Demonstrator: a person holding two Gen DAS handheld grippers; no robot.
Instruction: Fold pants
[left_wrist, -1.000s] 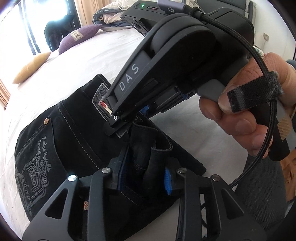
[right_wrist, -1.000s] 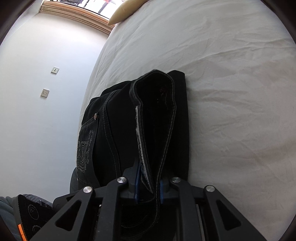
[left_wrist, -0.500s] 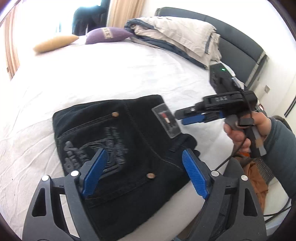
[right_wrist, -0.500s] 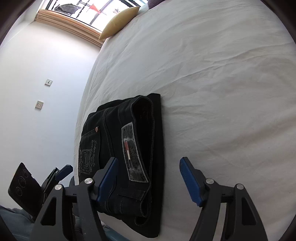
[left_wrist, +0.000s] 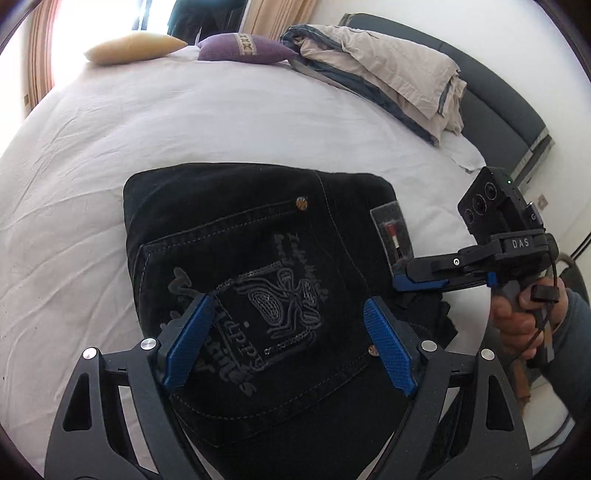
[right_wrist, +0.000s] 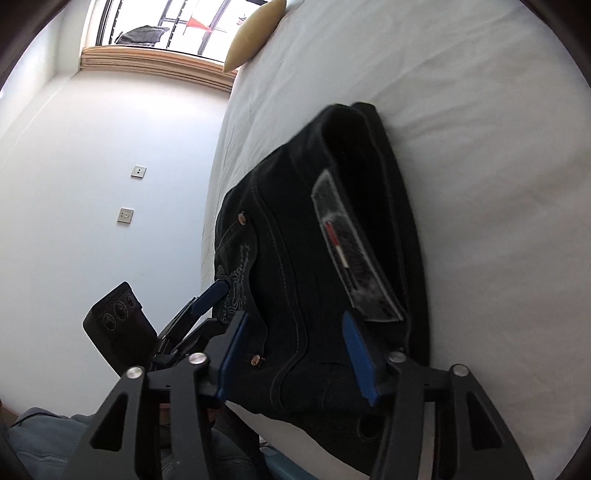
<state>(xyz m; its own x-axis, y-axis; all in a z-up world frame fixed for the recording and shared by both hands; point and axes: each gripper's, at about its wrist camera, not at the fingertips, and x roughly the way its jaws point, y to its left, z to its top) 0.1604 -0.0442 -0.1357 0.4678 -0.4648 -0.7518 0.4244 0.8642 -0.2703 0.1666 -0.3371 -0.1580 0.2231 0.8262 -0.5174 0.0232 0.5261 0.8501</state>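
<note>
Black jeans (left_wrist: 258, 266) lie folded into a compact rectangle on the white bed, back pocket embroidery and waistband patch facing up. They also show in the right wrist view (right_wrist: 314, 266). My left gripper (left_wrist: 288, 347) is open and empty, hovering over the pocket. My right gripper (right_wrist: 291, 354) is open and empty over the waistband end near the bed edge. It shows from the side in the left wrist view (left_wrist: 424, 277), beside the patch. The left gripper shows in the right wrist view (right_wrist: 207, 299).
The white bed sheet (left_wrist: 184, 118) stretches beyond the jeans. A yellow pillow (left_wrist: 133, 46), a purple pillow (left_wrist: 243, 50) and a pile of beige bedding (left_wrist: 391, 81) lie at the far side. A grey headboard (left_wrist: 506, 122) stands at right. A wall (right_wrist: 92, 166) lies beyond the bed edge.
Both grippers were shut on the jeans' folded edge a second ago, then opened and let go. They have since drawn back slightly and now hover over the folded jeans.
</note>
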